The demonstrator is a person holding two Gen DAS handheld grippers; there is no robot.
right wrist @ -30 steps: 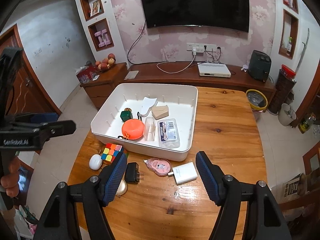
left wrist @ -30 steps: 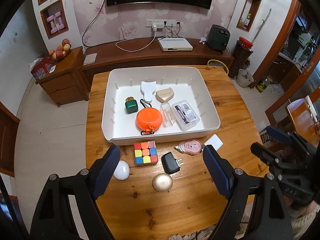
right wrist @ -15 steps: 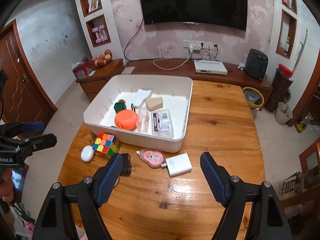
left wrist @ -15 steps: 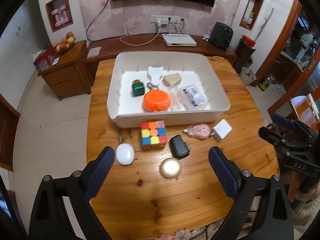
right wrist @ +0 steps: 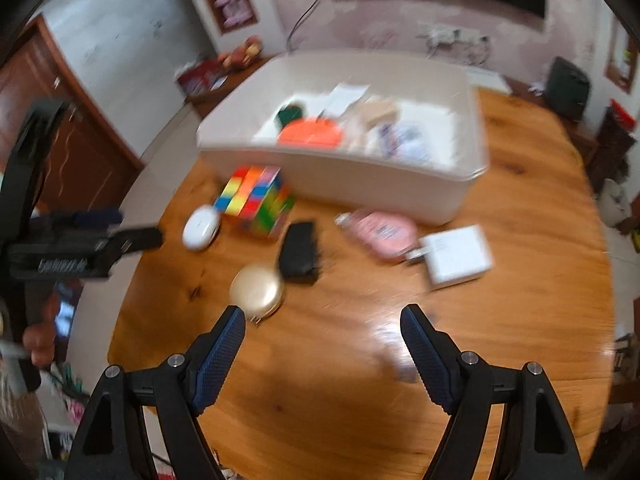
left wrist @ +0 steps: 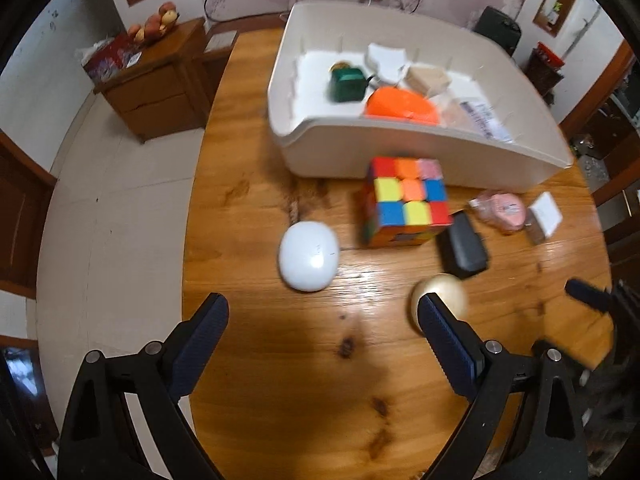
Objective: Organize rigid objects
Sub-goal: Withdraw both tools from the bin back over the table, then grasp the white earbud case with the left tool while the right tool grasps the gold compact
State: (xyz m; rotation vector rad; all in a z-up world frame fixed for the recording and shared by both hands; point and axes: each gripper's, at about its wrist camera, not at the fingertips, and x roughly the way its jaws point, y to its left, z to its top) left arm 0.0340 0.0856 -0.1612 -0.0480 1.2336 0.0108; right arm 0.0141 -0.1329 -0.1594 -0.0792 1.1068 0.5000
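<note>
On the wooden table a white bin holds an orange round case, a green box and other small items. In front of the bin lie a colour cube, a white oval case, a black charger, a gold round case, a pink tape dispenser and a white adapter. My left gripper hangs open just short of the white oval case. My right gripper is open above bare wood, the gold case by its left finger.
A wooden side cabinet with fruit stands left of the table. The table's left edge drops to a tiled floor. A hand holding the other gripper shows at the left of the right wrist view.
Both grippers have dropped toward the table and tilted further down, so the loose objects look much larger. Both sets of jaws stand wider than a second ago.
</note>
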